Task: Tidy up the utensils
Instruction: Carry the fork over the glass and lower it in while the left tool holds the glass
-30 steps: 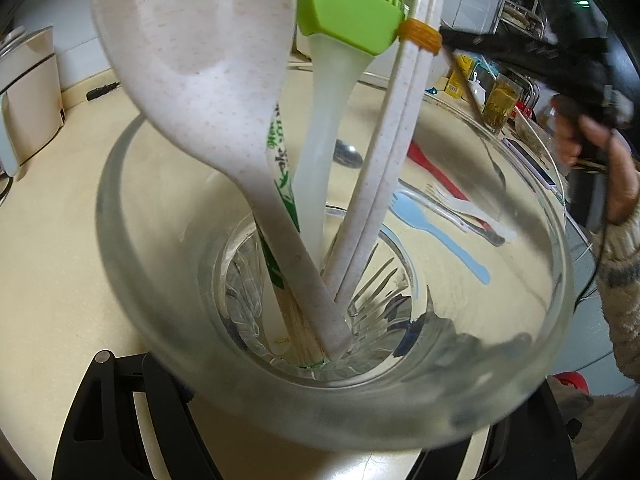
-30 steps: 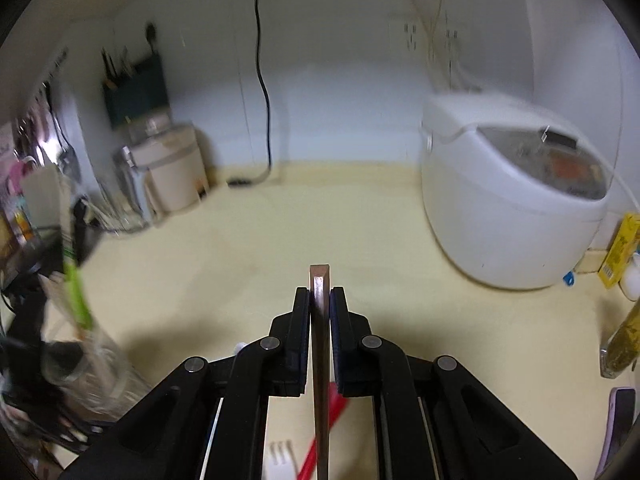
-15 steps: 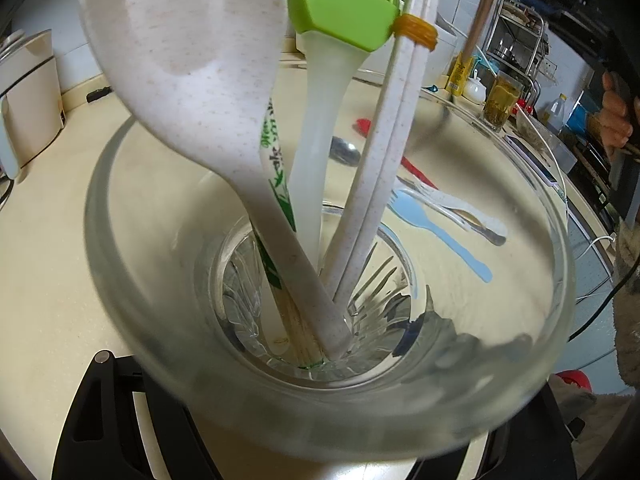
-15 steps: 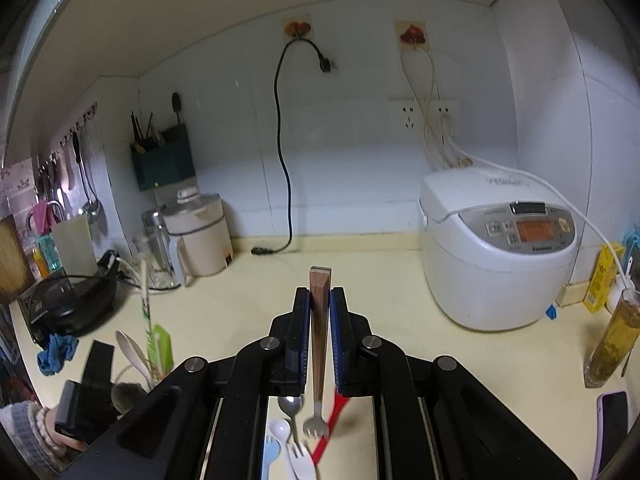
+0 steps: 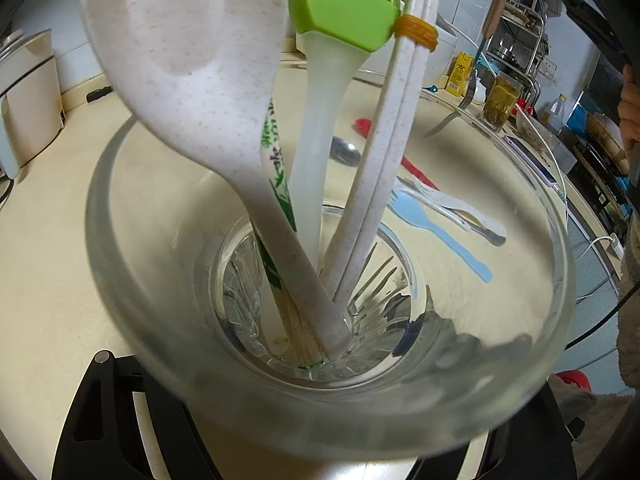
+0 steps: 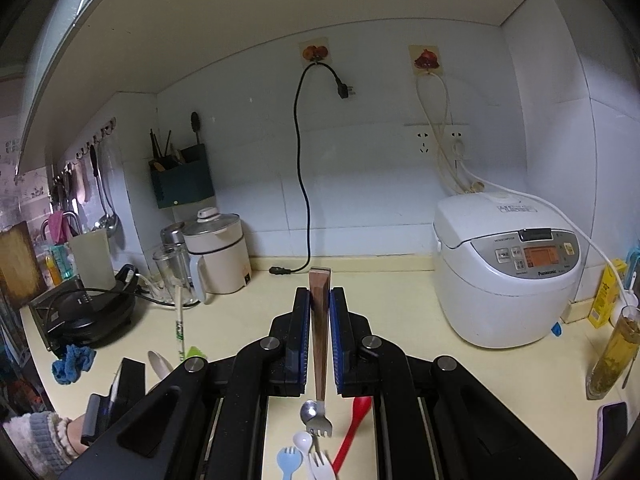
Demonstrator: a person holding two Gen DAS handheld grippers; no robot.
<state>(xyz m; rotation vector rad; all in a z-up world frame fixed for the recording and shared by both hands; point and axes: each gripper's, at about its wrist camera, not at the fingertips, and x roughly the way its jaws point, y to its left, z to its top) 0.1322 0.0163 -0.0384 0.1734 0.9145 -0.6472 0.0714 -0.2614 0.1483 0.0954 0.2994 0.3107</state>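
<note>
The wood-handled fork [image 6: 319, 364] hangs tines-down between my right gripper's [image 6: 319, 308] blue pads, which are clamped tight on its handle, above the cream counter [image 6: 412, 344]. Below it on the counter lie a metal spoon [image 6: 309, 411], a red utensil [image 6: 352, 428], a blue spork [image 6: 289, 462] and a white fork [image 6: 320, 465], close together. My left gripper [image 5: 320, 408] is closed around a glass jar [image 5: 132, 304]. Standing in the jar are a speckled white spoon [image 5: 188, 64], a green-headed silicone brush [image 5: 340, 16], a banded pair of white chopsticks [image 5: 384, 160] and wrapped wooden chopsticks [image 5: 276, 184]. A white rice cooker [image 6: 508, 272] sits at the back right, a kettle [image 6: 218, 258] at the back left.
</note>
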